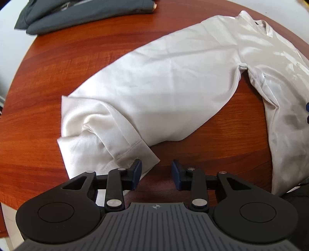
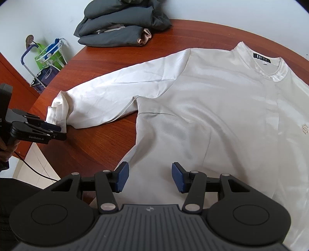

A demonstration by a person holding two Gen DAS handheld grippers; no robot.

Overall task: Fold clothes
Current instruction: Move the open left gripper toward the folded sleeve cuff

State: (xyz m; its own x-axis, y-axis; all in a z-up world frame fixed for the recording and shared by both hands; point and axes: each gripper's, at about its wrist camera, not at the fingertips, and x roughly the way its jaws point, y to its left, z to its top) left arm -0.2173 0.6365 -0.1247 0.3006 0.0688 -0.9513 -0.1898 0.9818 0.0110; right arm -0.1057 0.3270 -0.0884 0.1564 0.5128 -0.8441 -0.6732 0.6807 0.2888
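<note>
A white long-sleeved shirt lies front up on the round wooden table, its collar at the far right. One sleeve stretches out to the left and ends in a bunched cuff. My left gripper hangs just at that cuff, open. The cuff's corner lies by the left finger, and bare table shows between the pads. From the right wrist view, the left gripper sits beside the cuff. My right gripper stands open over the shirt's lower body, gripping nothing.
A pile of folded dark grey clothes sits at the table's far edge, also in the left wrist view. Off the table on the floor stands a wire cart with bags. A person's hand holds the left gripper's handle.
</note>
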